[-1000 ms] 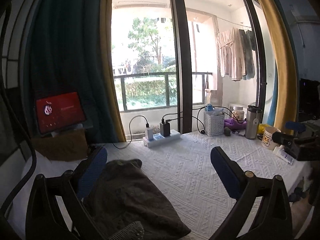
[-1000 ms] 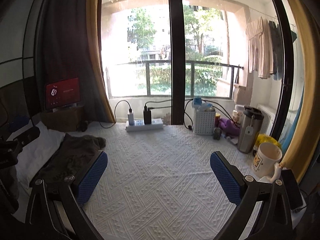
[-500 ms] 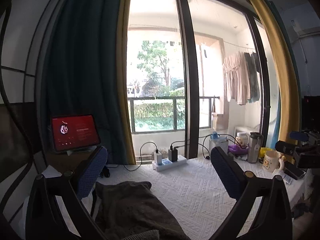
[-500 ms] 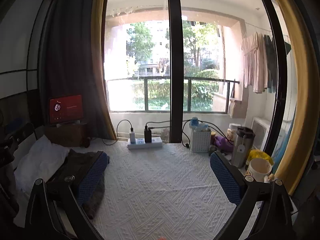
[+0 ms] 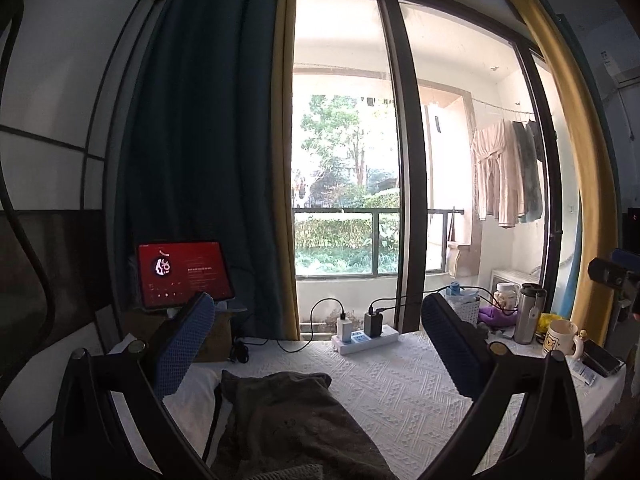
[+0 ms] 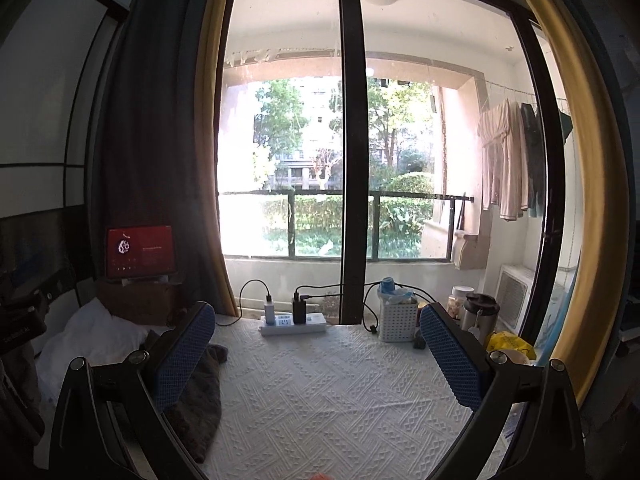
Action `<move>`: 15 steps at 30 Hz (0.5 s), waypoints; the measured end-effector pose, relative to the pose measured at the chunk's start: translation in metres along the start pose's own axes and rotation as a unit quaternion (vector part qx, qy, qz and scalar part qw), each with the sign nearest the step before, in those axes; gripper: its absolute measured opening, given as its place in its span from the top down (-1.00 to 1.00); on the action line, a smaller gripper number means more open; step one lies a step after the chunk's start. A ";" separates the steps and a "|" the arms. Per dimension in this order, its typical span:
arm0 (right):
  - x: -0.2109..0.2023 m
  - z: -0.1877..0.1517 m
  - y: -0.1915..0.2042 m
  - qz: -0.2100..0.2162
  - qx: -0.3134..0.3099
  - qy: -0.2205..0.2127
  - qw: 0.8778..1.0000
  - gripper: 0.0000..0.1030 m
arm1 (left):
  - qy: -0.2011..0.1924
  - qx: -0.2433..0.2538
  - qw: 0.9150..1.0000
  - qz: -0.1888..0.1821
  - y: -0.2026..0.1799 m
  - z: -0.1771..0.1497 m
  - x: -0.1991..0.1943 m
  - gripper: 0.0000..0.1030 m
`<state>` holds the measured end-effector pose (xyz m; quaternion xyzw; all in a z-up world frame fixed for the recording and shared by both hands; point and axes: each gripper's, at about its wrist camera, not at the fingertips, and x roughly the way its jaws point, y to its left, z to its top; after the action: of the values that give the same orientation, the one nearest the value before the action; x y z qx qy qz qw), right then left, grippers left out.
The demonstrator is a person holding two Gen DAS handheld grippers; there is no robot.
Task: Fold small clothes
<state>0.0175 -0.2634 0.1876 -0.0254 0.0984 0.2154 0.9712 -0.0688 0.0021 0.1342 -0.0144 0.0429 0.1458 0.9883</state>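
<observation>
A dark grey-brown garment (image 5: 296, 424) lies crumpled on the white textured table cover (image 5: 400, 384), at the left near side. It also shows in the right wrist view (image 6: 200, 396), partly behind the left finger. My left gripper (image 5: 316, 344) is open and empty, held above the garment and pointing at the window. My right gripper (image 6: 316, 352) is open and empty, above the cover to the right of the garment. Part of the right gripper shows at the left wrist view's right edge (image 5: 612, 276).
A white power strip (image 5: 364, 336) with chargers lies at the table's far edge. A white basket (image 6: 398, 318), a steel flask (image 5: 528, 312), a mug (image 5: 560, 338) and a phone (image 5: 600, 364) stand at the right. A red-screen tablet (image 5: 182, 272) sits on a box at the left, a white pillow (image 6: 88, 344) below it.
Both grippers have risen and tilted upward, so the table and garment have dropped lower in both views. Both stay open and empty. The garment has not moved.
</observation>
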 end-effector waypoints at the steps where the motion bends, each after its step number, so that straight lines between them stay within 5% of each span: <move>1: 0.000 0.001 0.001 -0.005 0.003 0.000 1.000 -1.00 | 0.004 -0.002 1.000 0.000 0.001 -0.001 0.001 -0.98; 15: 0.026 -0.018 0.013 -0.026 -0.006 0.039 0.999 -1.00 | 0.039 -0.008 0.999 -0.026 0.008 -0.012 0.011 -0.98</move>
<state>0.0318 -0.2429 0.1650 -0.0419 0.1343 0.1895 0.9717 -0.0616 0.0130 0.1213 -0.0290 0.0801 0.1199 0.9891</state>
